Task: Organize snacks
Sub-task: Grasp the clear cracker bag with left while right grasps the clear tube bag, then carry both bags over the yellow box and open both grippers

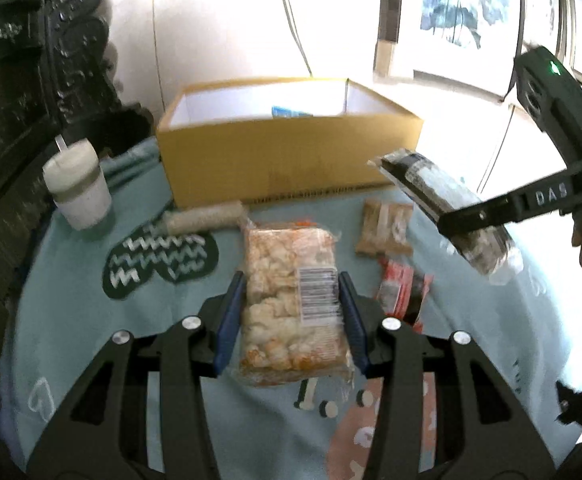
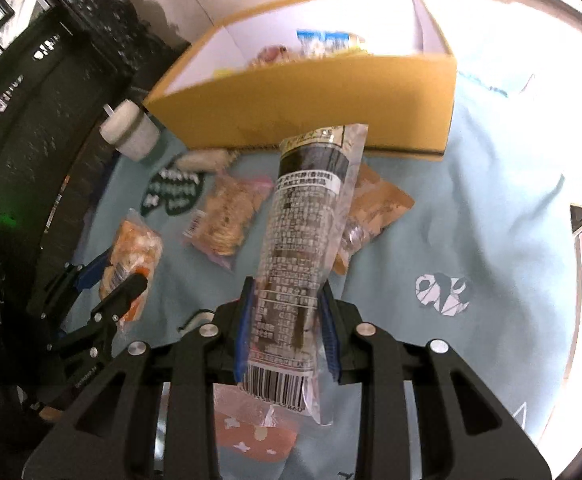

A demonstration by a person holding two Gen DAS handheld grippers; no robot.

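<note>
My left gripper (image 1: 291, 288) is shut on a clear bag of orange-and-white rice crackers (image 1: 287, 300), held over the light blue cloth; it also shows in the right wrist view (image 2: 131, 256). My right gripper (image 2: 287, 300) is shut on a long clear packet with a black band and printed label (image 2: 307, 240), lifted in front of the cardboard box (image 2: 331, 96). That packet shows in the left wrist view (image 1: 447, 208), right of the box (image 1: 283, 160). The box holds several snacks, one in blue and white wrapping (image 2: 323, 42).
On the cloth lie a brown snack packet (image 1: 387, 228), a red packet (image 1: 403, 292), a pale roll packet (image 1: 207, 218), and a round-cracker bag (image 2: 227, 216). A white lidded cup (image 1: 77, 188) stands left of the box. Dark carved furniture (image 1: 19, 120) borders the left.
</note>
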